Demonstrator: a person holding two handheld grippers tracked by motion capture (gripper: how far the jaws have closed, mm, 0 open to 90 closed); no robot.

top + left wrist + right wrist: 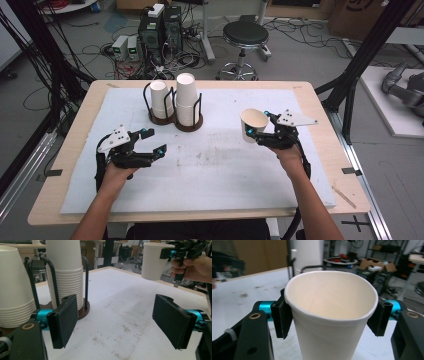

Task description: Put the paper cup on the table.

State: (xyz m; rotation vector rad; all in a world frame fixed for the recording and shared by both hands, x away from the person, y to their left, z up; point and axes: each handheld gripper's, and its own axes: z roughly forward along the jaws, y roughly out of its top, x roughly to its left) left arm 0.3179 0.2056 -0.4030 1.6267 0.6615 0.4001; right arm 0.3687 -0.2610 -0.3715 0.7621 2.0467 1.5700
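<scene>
High view looks down on a tabletop (75, 165) covered by a white mat (220, 165). On the right, the right hand-held gripper (261, 131) has a white paper cup (253, 125) pinched between its jaws, lifted clear of the mat with its open mouth tilted up toward the camera. In the right gripper view the two black pads press on opposite sides of the cup (332, 322) just below its rim, so the jaws stand fairly wide around it. On the left, the left hand-held gripper (154, 142) hangs low over the mat with its jaws spread wide and nothing between them; the left gripper view shows bare, stained mat in the gap. At the far side of the mat, left of centre, two dark wire holders (176, 121) stand side by side, each carrying a stack of upside-down white cups (185, 100). The held cup is well apart from them, to their right.
</scene>
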